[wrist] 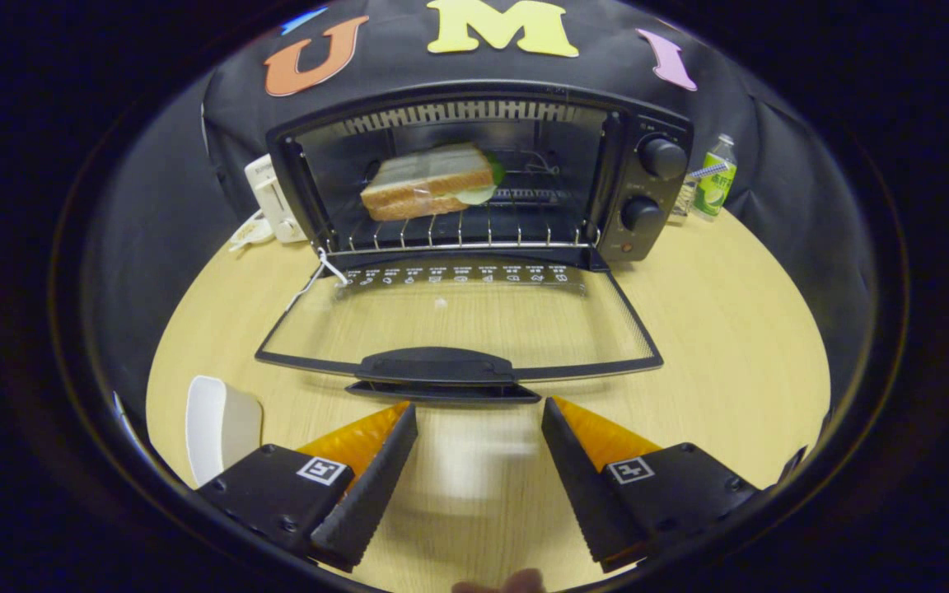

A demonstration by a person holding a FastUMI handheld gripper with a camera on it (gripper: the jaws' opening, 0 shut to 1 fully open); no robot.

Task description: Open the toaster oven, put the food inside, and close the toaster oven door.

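Gripper view looks down the two-finger gripper (479, 412), whose fingers stand well apart with nothing between them but bare, pale wood-grain round table top (738, 329). Beside the left finger lies a white shallow plastic tray (219, 424), empty and resting on the table. Just ahead of the fingertips is the black handle (439, 364) of the toaster oven's glass door (458, 317), which is folded fully down and lies flat over the table, its handle edge nearest the fingers but not touching them. Beyond the door stands the black boxy toaster oven (647, 177), its cavity open. On the wire rack (474, 235) inside sits a sandwich of white bread with green lettuce (429, 181), toward the left of the rack. Two round black knobs (661, 156) sit on the oven's right panel. Left of the oven is a white plug block (273, 198); to the right, by the wall, a small green-labelled bottle (716, 177).
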